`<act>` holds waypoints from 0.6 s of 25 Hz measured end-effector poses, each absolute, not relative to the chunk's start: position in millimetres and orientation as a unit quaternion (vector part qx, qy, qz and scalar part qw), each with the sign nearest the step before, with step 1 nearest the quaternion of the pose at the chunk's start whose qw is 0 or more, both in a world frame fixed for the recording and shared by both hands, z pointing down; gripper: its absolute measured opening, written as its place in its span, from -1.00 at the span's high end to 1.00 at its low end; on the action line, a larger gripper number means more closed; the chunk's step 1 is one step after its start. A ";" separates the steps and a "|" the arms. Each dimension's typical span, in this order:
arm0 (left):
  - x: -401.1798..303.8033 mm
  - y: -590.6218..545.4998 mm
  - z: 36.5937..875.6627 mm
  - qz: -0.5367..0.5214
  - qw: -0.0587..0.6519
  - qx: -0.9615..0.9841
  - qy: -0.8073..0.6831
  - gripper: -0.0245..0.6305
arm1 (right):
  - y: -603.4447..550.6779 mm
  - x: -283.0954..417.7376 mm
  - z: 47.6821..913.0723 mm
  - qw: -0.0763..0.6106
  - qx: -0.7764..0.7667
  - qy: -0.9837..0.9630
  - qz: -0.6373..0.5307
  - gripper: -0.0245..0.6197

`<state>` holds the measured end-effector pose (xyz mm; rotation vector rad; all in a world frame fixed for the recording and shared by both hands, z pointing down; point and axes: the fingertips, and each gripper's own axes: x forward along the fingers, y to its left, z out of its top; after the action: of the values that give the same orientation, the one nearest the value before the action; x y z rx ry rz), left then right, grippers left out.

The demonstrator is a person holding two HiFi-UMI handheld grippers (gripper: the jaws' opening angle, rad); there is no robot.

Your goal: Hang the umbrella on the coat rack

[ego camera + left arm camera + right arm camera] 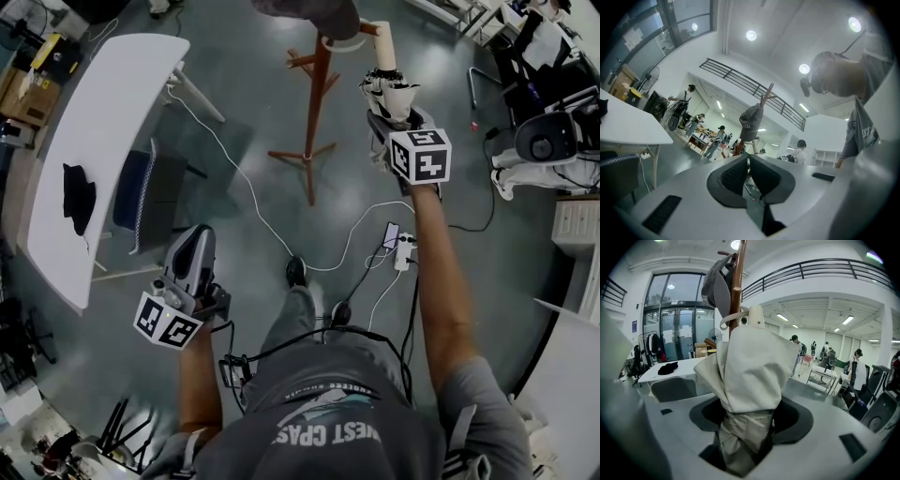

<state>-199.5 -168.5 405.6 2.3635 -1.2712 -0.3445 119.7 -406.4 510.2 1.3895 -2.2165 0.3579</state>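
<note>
The right claw [746, 425] is clamped on the folded cream umbrella [390, 86], holding it upright just beside the coat rack [317, 98], while the left claw [748, 174] sits low, jaws together on nothing.

Grey shirt [328, 433]: print partly legible, "EST"; remainder unclear.

Right gripper [394, 120] raised, jaws clamped; left gripper [195, 239] low, jaws together.

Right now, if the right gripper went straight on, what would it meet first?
Probably the pole of the coat rack, close beyond the umbrella held in the right gripper; depth is unclear.
</note>
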 end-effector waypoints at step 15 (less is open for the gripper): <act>-193.4 -165.3 391.6 -0.128 0.205 0.860 -0.450 0.83 | -347.2 102.8 603.6 0.243 0.439 -0.834 0.230 -0.05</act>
<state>-193.4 -165.3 391.6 2.3972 -1.2547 -0.3574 102.8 -347.2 603.6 1.1999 -2.2790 0.6278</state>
